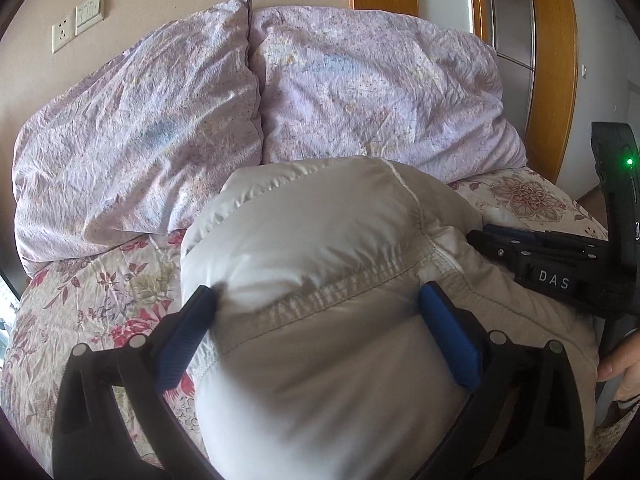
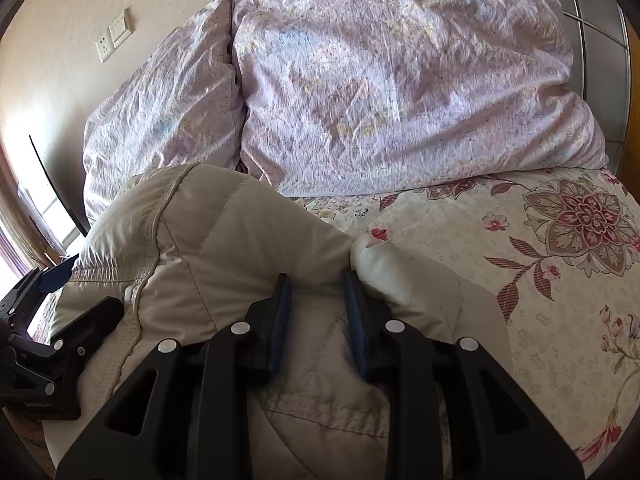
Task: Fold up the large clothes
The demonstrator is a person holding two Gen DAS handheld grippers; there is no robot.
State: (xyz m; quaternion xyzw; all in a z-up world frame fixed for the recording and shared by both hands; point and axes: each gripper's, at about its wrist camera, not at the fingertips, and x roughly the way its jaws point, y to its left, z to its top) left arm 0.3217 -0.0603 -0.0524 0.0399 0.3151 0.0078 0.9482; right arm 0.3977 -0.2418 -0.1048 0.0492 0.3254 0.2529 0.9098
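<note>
Beige: puffy quilted down jacket (image 1: 320, 240), bunched on the floral bedsheet (image 2: 520, 280).
Lilac: two crumpled pillows (image 1: 360, 92) behind jacket.
Left gripper (image 1: 318, 324): blue pads clamping jacket's stitched bulk.
Right gripper (image 2: 316, 316): pinching jacket fold, rightward.

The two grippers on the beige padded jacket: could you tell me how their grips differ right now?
The left gripper spans a wide, puffy bulge of the jacket; the right gripper has its jaws narrow on a thin fold. Left pads stand far apart, right pads close together. Both hold the same jacket.
</note>
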